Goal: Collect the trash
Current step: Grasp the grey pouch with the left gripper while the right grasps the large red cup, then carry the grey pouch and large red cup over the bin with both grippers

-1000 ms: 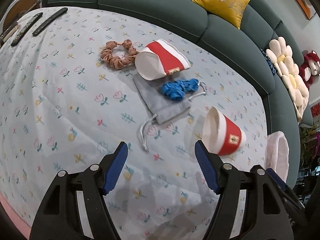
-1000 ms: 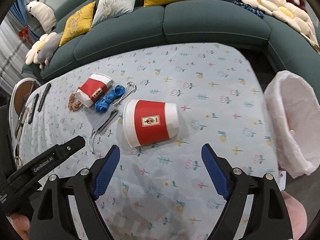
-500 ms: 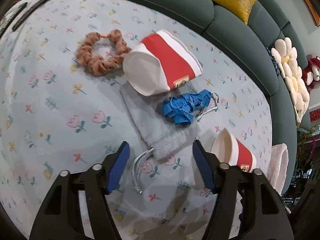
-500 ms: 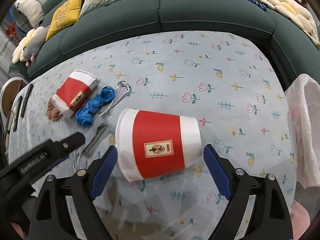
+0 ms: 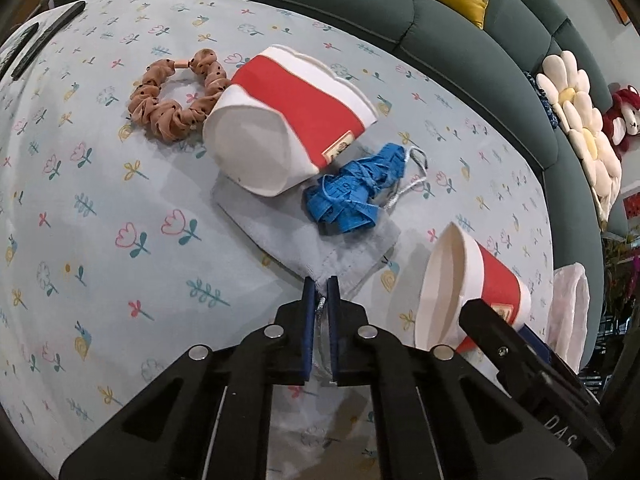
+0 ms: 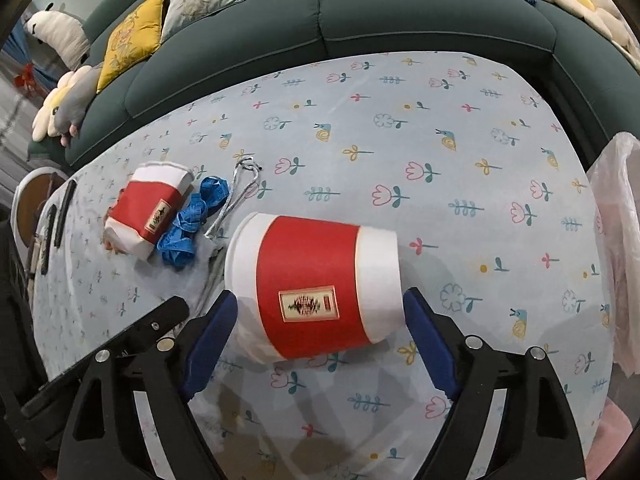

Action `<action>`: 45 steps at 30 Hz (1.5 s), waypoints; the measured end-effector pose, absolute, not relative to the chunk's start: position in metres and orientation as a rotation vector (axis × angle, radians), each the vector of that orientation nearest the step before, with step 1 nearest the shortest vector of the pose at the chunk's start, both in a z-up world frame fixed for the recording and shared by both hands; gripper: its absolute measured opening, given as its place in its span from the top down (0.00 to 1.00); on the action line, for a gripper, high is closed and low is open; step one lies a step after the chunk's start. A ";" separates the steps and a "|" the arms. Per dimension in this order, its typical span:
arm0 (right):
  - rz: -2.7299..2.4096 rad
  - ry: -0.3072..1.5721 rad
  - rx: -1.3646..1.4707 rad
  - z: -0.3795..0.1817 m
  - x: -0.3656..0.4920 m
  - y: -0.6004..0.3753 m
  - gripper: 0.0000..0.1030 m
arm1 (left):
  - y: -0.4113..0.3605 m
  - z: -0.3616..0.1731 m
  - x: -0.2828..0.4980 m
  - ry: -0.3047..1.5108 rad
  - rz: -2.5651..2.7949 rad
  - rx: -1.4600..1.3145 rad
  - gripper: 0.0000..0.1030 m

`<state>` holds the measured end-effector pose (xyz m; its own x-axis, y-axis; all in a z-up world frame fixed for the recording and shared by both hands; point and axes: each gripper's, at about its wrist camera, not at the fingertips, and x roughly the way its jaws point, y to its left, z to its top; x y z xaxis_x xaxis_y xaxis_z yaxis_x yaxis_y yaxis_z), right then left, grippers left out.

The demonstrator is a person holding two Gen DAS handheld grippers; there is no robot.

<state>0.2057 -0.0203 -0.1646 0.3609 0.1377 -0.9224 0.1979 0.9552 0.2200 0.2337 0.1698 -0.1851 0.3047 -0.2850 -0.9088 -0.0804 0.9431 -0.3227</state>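
Observation:
My left gripper (image 5: 320, 292) is closing, its blue pads pinched on the mouth edge and silver cord of a flat grey drawstring pouch (image 5: 304, 240). A tangle of blue tape (image 5: 352, 196) lies on the pouch. A crushed red and white paper cup (image 5: 288, 120) lies on its side just beyond. A second red and white cup (image 6: 316, 284) lies on its side between the fingers of my right gripper (image 6: 318, 302). Those jaws are closing, wide apart, pads right beside the cup's rim and base. This cup (image 5: 468, 284) also shows in the left wrist view.
A brown dotted scrunchie (image 5: 168, 100) lies left of the crushed cup. A white plastic bag (image 6: 616, 248) hangs at the table's right edge. Dark remotes (image 6: 60, 216) lie at the far left. A green sofa (image 6: 400, 20) curves round behind the flowered tablecloth (image 5: 100, 200).
Both grippers have come down and forward. The left jaws have shut on the pouch's edge. The right fingers now straddle the nearer cup.

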 end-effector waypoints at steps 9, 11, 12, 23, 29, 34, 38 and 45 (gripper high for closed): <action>-0.010 1.201 0.308 -0.159 0.199 -0.018 0.16 | 0.168 -0.182 0.210 1.263 -0.151 -0.345 0.95; -0.007 1.206 0.298 -0.160 0.201 -0.014 0.16 | 0.171 -0.182 0.206 1.261 -0.150 -0.352 0.95; -0.006 1.210 0.293 -0.161 0.202 -0.012 0.16 | 0.172 -0.183 0.204 1.264 -0.150 -0.358 0.95; -0.053 1.275 0.251 -0.183 0.214 0.003 0.17 | 0.186 -0.183 0.192 1.265 -0.151 -0.385 0.95; -0.070 1.243 0.295 -0.172 0.198 -0.020 0.17 | 0.180 -0.168 0.181 1.240 -0.179 -0.392 0.95; -0.088 1.206 0.345 -0.155 0.175 -0.047 0.17 | 0.162 -0.151 0.167 1.214 -0.214 -0.384 0.95; -0.096 1.169 0.368 -0.138 0.154 -0.065 0.17 | 0.138 -0.135 0.154 1.194 -0.253 -0.358 0.95; -0.113 1.106 0.393 -0.112 0.117 -0.096 0.17 | 0.087 -0.106 0.127 1.155 -0.348 -0.284 0.95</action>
<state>0.1170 -0.0960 -0.1119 0.4505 0.1050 -0.8866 0.2816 0.9256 0.2528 0.1271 0.0867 -0.1057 0.3612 -0.4098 -0.8376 0.1213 0.9113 -0.3935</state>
